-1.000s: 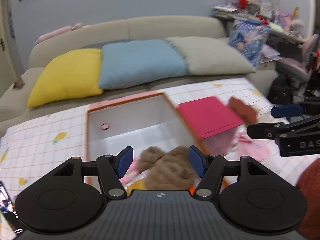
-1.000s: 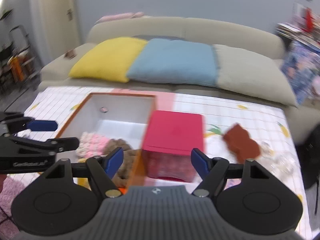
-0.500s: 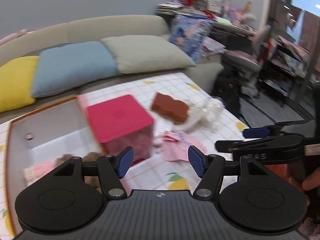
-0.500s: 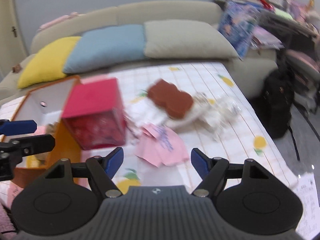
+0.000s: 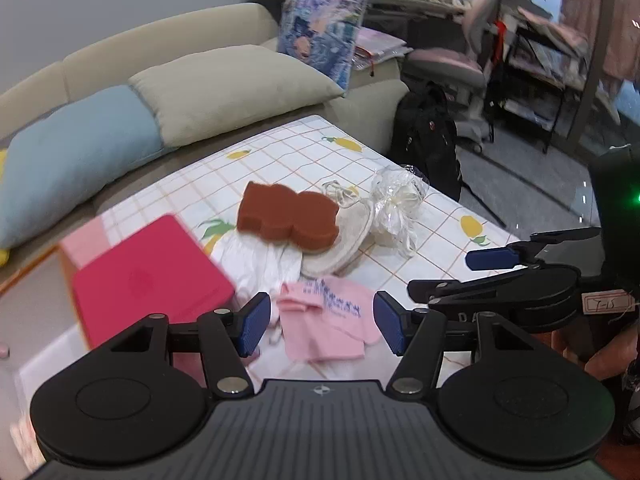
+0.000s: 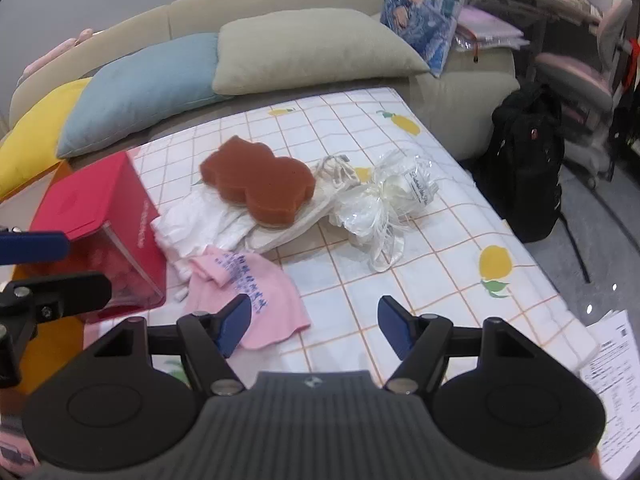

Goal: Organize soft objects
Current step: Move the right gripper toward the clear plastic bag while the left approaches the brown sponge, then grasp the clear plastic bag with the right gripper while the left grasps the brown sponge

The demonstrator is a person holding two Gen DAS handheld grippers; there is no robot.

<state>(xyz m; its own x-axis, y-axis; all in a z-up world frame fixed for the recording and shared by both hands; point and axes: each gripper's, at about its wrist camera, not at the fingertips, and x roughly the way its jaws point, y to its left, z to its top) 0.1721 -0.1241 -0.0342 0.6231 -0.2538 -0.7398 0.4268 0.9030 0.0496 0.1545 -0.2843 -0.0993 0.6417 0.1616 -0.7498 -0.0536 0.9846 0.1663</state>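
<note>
A brown sponge lies on a pale cloth bag on the checked table. White cloth, a pink cloth and a crumpled clear plastic wrap lie around it. My left gripper is open and empty just above the pink cloth. My right gripper is open and empty, over the table beside the pink cloth; it also shows from the side in the left wrist view.
A pink-lidded clear box stands left of the pile beside an orange-rimmed bin. A sofa with blue, beige and yellow cushions lies behind. A black backpack stands past the table's right edge. Papers lie at lower right.
Both grippers have swung right, away from the orange bin with soft items, and now face the pile with the sponge and pink cloth. Both stay open and empty.
</note>
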